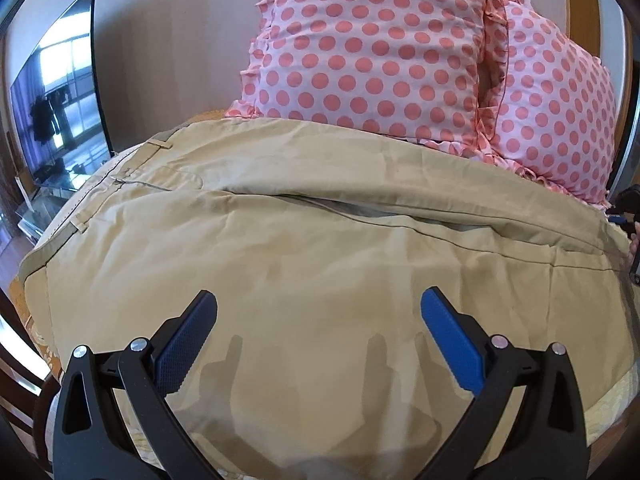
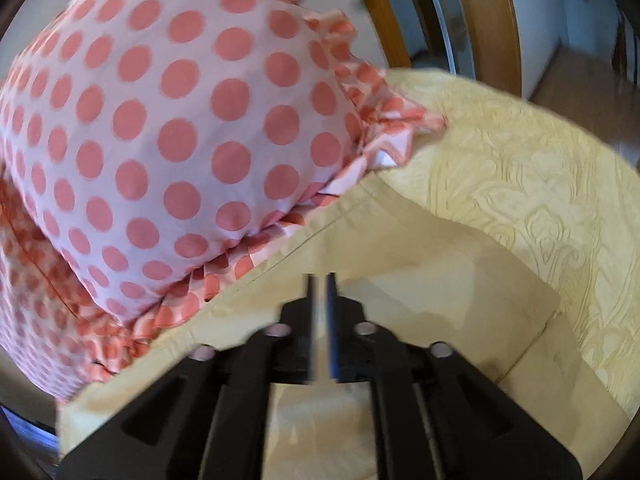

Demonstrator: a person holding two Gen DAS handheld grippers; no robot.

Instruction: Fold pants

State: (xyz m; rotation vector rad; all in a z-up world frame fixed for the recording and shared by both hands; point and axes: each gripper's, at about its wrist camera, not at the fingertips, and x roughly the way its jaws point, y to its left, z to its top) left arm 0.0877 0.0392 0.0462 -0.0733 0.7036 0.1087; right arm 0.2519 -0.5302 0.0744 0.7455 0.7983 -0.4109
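Note:
Khaki pants [image 1: 304, 236] lie spread across the bed, waistband with belt loops at the left, one layer folded over the other. My left gripper [image 1: 320, 308] is open and empty, hovering just above the cloth. In the right wrist view, my right gripper [image 2: 320, 280] has its jaws nearly together, with a thin gap between them, over the leg end of the pants [image 2: 420, 300]. I cannot tell whether cloth is pinched between them. The right gripper also shows at the far right edge of the left wrist view [image 1: 628, 216].
Two pink polka-dot pillows [image 1: 372, 48] [image 2: 160, 128] sit behind the pants. A yellow embossed bedspread [image 2: 540, 168] covers the bed. A television [image 1: 60, 92] stands at the left. A wooden frame [image 2: 488, 20] stands beyond the bed.

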